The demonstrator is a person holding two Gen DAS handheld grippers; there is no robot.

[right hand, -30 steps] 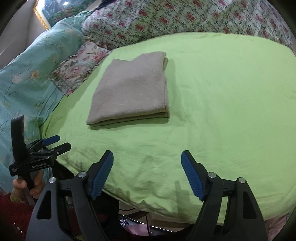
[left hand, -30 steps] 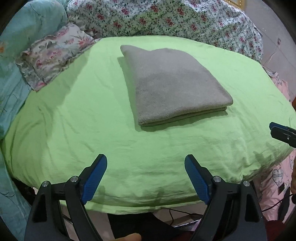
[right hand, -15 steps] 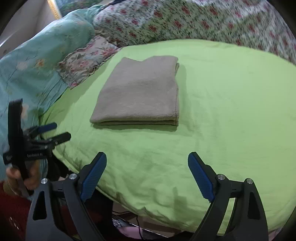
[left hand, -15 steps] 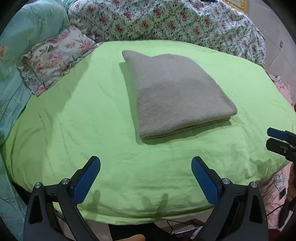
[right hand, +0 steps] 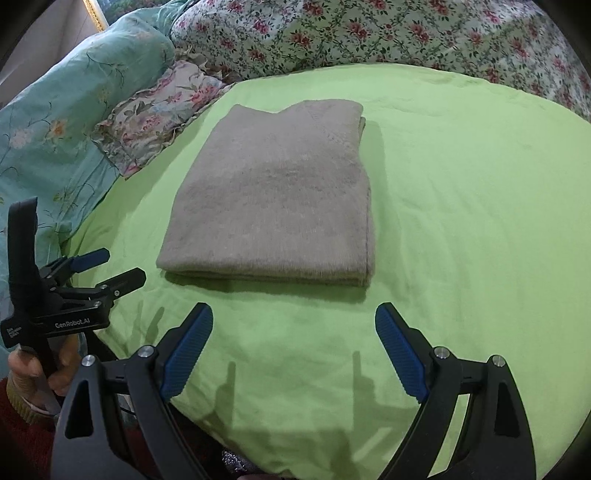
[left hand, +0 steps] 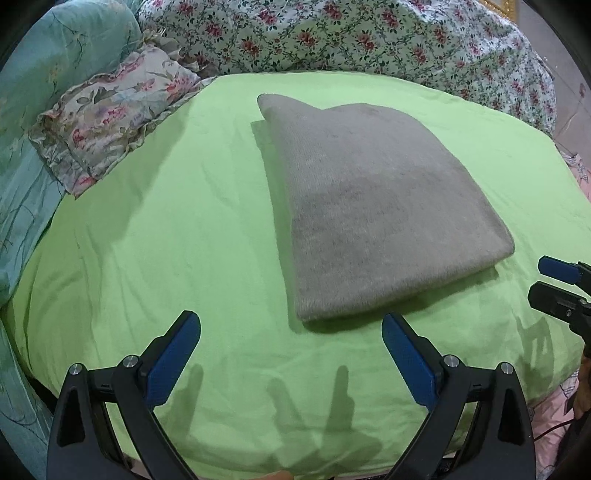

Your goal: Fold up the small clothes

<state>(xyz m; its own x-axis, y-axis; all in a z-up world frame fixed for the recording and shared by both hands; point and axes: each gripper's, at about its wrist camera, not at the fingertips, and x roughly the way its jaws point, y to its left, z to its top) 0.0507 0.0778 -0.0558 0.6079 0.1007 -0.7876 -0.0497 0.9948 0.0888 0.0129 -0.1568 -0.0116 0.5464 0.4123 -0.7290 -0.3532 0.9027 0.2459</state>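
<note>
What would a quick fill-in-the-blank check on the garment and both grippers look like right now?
1. The folded grey garment lies on the ____ sheet.
2. The jaws of the left gripper stand ____.
3. The right gripper holds ____.
4. The frilled floral pillow lies to the garment's ____.

Missing words: green; open; nothing; left

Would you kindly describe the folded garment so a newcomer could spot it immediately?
Find the lime-green sheet spread over the bed. Near its middle lies the folded garment, a flat rectangle. It is plain grey-beige and fuzzy, unlike the floral bedding behind it.
</note>
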